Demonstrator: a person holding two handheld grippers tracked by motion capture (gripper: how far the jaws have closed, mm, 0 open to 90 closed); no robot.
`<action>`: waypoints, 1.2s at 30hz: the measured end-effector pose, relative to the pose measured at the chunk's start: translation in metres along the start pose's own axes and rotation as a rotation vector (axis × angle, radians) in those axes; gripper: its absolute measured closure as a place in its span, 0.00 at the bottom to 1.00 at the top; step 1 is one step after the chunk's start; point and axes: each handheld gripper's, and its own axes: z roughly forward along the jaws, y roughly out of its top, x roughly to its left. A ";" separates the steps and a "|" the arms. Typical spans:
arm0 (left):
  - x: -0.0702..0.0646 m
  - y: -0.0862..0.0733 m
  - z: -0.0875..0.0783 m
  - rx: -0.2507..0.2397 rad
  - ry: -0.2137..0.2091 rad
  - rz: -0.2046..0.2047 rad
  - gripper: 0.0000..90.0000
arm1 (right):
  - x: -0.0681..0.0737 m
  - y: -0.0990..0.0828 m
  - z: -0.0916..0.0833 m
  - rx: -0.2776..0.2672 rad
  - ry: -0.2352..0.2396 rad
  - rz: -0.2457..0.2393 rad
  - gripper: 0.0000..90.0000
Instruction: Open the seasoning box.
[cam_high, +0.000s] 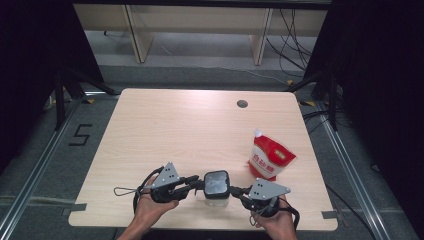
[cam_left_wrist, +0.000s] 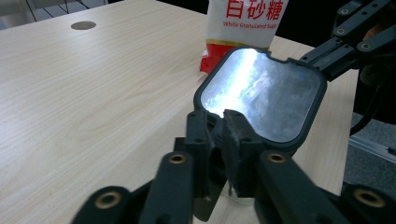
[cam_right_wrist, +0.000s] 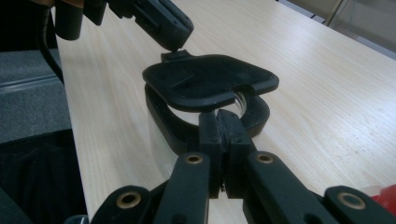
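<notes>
Both forearms reach in low, left tool (cam_high: 192, 183) and right tool (cam_high: 239, 190) tips facing inward, jaws nearly together

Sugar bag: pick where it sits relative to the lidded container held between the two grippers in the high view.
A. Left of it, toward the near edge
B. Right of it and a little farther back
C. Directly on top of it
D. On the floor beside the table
B: in the high view the sugar bag stands on the table to the right of, and beyond, the lidded container.
</notes>
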 end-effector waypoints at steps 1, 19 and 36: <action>0.001 -0.001 0.000 -0.009 -0.011 -0.022 0.86 | 0.000 0.000 0.000 0.000 0.000 0.000 0.99; 0.012 -0.029 0.008 0.090 -0.093 -0.007 0.67 | 0.001 0.007 -0.001 -0.012 -0.011 -0.028 0.99; 0.015 -0.036 0.025 0.127 -0.103 0.081 0.80 | 0.006 0.018 0.002 -0.028 -0.034 -0.038 0.99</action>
